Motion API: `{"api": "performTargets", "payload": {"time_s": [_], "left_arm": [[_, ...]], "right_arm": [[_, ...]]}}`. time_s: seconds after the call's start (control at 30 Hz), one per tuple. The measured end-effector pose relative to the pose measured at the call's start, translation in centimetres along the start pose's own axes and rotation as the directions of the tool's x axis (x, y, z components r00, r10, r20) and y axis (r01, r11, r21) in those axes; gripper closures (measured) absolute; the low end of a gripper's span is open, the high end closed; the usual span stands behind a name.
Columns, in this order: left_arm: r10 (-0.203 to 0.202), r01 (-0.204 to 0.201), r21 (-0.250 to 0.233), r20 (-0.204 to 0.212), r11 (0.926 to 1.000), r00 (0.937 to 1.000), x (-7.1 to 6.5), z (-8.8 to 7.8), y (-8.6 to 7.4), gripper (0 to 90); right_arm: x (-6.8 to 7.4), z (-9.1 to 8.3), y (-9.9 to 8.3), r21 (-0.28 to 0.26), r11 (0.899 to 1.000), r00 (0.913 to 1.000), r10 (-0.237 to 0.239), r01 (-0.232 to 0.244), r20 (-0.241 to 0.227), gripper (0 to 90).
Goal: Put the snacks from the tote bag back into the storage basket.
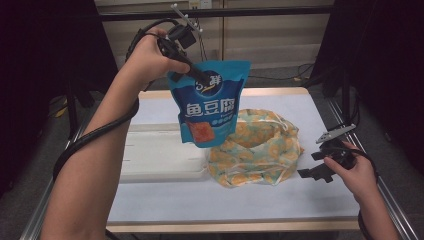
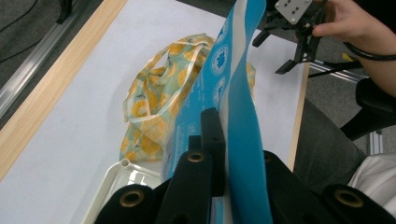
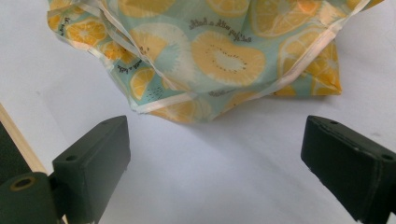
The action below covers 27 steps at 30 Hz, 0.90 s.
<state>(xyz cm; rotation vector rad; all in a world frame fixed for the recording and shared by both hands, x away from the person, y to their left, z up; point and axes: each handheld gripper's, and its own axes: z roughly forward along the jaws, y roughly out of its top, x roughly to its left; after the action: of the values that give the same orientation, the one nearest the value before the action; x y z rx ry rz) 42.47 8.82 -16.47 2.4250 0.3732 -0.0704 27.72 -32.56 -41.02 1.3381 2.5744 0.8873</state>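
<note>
**Left clamps pouch, right spread wide**

Left gripper (image 2: 219, 154) jaws pinched on blue snack pouch (image 1: 210, 102), held up above tray (image 1: 160, 155) and fruit-print bag (image 1: 257, 147). Right gripper (image 3: 215, 163) jaws wide apart, holding nothing, near bag's edge over white table (image 1: 225, 200).

Blue snack pouch (image 1: 210, 100) bore large white Chinese characters "鱼豆腐" across its front in the high view; a round logo above them was too small to read. Fruit-print cloth bag (image 3: 219, 51) carried small dark cursive script beside the printed slices in the right gripper view, not legible.
</note>
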Motion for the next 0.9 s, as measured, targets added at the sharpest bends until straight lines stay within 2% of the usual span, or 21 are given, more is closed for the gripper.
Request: {"api": "performTargets", "payload": {"time_s": [0.03, 0.1, 0.13, 0.2, 0.23, 0.27, 0.3, 0.37, 0.4, 0.43, 0.5, 0.63, 0.87, 0.9], "left_arm": [[-0.004, 0.004, 0.009, 0.015, 1.0, 0.9999, 0.1, -0.1, -0.1, 90.0], [-0.003, 0.003, 0.005, 0.006, 1.0, 1.0, 0.2, -0.3, -0.5, 90.0], [-0.006, 0.006, 0.003, 0.019, 1.0, 0.9998, 0.2, -0.3, -0.6, 90.0], [-0.007, 0.007, -0.003, 0.015, 1.0, 0.9999, 0.3, -0.5, -0.9, 90.0], [-0.005, 0.005, -0.004, 0.026, 1.0, 0.9996, 0.3, -0.6, -1.1, 90.0], [-0.012, 0.012, -0.009, 0.017, 0.9999, 0.9998, 0.3, -0.7, -1.3, 90.0], [-0.016, 0.016, -0.015, 0.029, 0.9998, 0.9994, 0.3, -0.7, -1.5, 90.0], [-0.01, 0.01, -0.01, 0.014, 0.9999, 0.9999, 0.3, -1.0, -1.9, 90.0], [-0.019, 0.019, -0.01, 0.023, 0.9998, 0.9996, 0.3, -1.1, -2.1, 90.0], [-0.007, 0.007, -0.006, 0.009, 1.0, 0.9999, 0.4, -1.2, -2.3, 90.0], [-0.013, 0.013, -0.002, 0.02, 0.9999, 0.9997, 0.5, -1.4, -2.8, 90.0], [-0.016, 0.016, -0.018, 0.007, 0.9997, 0.9999, 0.7, -1.8, -3.8, 90.0], [-0.032, 0.032, -0.012, 0.015, 0.9994, 0.9994, 1.1, -1.8, -5.9, 90.0], [-0.021, 0.021, -0.009, 0.013, 0.9997, 0.9997, 1.3, -1.7, -6.3, 90.0]], "right_arm": [[0.0, 0.0, 0.0, 0.001, 1.0, 1.0, -0.001, 0.001, -0.005, 8.1], [0.1, 0.1, 0.1, 0.0, 1.0, 1.0, -0.004, 0.004, -0.008, 8.2], [0.1, 0.1, 0.1, 0.006, 1.0, 1.0, 0.003, -0.003, -0.007, 8.2], [0.2, 0.1, 0.1, 0.009, 1.0, 1.0, 0.005, -0.005, -0.007, 8.2], [0.2, 0.2, 0.1, 0.009, 1.0, 1.0, 0.003, -0.003, -0.007, 8.2], [0.2, 0.2, 0.1, 0.01, 1.0, 1.0, 0.002, -0.002, -0.007, 8.2], [0.2, 0.2, 0.1, 0.008, 1.0, 1.0, 0.004, -0.004, -0.009, 8.2], [0.2, 0.2, 0.1, 0.008, 1.0, 1.0, 0.001, -0.001, -0.009, 8.2], [0.2, 0.2, 0.1, 0.008, 1.0, 1.0, 0.003, -0.002, -0.008, 8.2], [0.2, 0.2, 0.1, 0.01, 1.0, 1.0, 0.005, -0.005, -0.006, 8.2], [0.2, 0.2, 0.1, 0.009, 1.0, 1.0, 0.003, -0.003, -0.006, 8.2], [0.4, 0.1, 0.3, 0.01, 1.0, 1.0, -0.001, 0.001, -0.005, 8.2], [0.5, 0.1, 0.4, 0.004, 1.0, 1.0, 0.002, -0.002, -0.002, 8.2], [0.6, 0.0, 0.4, 0.009, 1.0, 1.0, 0.006, -0.006, -0.001, 8.1]]}}
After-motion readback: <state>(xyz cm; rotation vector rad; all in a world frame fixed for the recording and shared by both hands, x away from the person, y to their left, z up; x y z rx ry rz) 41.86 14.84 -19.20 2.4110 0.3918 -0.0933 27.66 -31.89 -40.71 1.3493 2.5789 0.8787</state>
